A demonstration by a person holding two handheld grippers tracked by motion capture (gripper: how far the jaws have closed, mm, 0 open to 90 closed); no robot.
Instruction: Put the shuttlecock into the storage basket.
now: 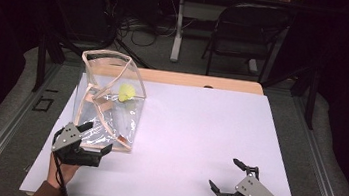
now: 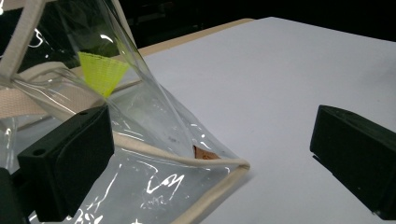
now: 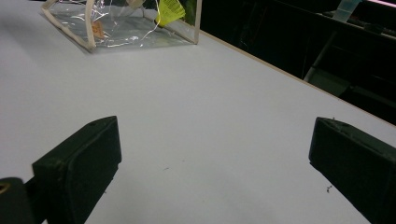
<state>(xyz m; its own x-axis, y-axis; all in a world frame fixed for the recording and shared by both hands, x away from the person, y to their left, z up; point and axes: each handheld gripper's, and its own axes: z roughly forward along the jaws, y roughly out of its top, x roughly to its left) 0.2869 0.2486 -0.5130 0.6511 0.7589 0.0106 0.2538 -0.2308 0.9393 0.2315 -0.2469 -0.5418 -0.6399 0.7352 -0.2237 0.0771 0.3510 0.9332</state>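
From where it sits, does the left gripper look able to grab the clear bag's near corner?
Probably yes. The left gripper is open right at the clear bag, its jaws either side of the bag's trimmed corner, with nothing between them.

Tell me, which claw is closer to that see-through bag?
The left claw. It sits right at the near edge of the clear bag, jaws spread around a corner. The right claw rests far off at the table's near right corner, open over bare surface.
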